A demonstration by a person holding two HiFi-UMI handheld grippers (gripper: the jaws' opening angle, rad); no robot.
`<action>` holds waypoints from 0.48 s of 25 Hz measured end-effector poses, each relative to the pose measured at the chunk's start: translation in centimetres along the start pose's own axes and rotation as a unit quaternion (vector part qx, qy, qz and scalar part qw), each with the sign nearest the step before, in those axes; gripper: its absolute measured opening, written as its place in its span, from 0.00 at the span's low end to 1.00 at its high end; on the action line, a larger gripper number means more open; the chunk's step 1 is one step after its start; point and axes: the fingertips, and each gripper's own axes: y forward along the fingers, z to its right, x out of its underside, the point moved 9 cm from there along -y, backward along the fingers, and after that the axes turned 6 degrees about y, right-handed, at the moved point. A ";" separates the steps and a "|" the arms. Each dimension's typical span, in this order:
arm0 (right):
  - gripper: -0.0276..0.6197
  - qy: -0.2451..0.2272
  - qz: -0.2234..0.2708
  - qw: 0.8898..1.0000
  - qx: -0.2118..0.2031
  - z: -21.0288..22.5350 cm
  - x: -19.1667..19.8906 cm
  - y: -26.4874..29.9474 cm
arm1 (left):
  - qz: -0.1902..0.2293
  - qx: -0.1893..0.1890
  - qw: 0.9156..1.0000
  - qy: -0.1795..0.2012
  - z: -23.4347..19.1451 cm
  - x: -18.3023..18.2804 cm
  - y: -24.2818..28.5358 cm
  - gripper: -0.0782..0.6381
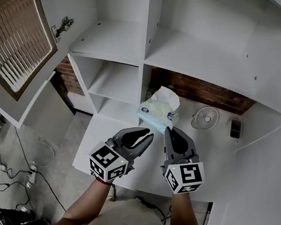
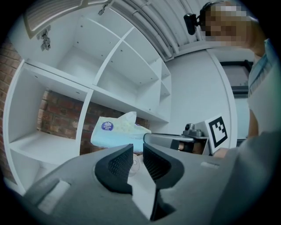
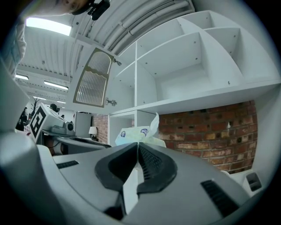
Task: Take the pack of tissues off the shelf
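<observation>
Pack of tissues (image 1: 156, 111) sits in the air before the shelf (image 1: 192, 56), its near edge pinched in my right gripper (image 1: 168, 130); my left gripper (image 1: 149, 134) is alongside, jaws slightly apart, empty; both forearms reach forward, grippers level.

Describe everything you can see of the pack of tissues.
The pack of tissues is a soft, pale blue-green plastic wrapper with a round purple label and a white tissue sticking up from its top. It hangs tilted in front of the brick-backed shelf, seemingly off the boards, pinched at its near end by the right gripper.
</observation>
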 end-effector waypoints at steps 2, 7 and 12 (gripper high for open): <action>0.08 0.002 -0.005 1.000 0.001 0.3 0.6 -0.2 | -0.004 0.000 1.000 -0.003 0.3 0.5 0.2 0.21; 0.08 0.008 -0.019 1.000 0.003 0.8 2.2 -0.6 | -0.018 0.000 1.000 -0.012 0.7 1.9 0.7 0.21; 0.08 0.014 -0.032 0.999 0.004 1.4 3.8 -1.0 | -0.033 0.002 0.999 -0.019 1.2 3.3 1.3 0.21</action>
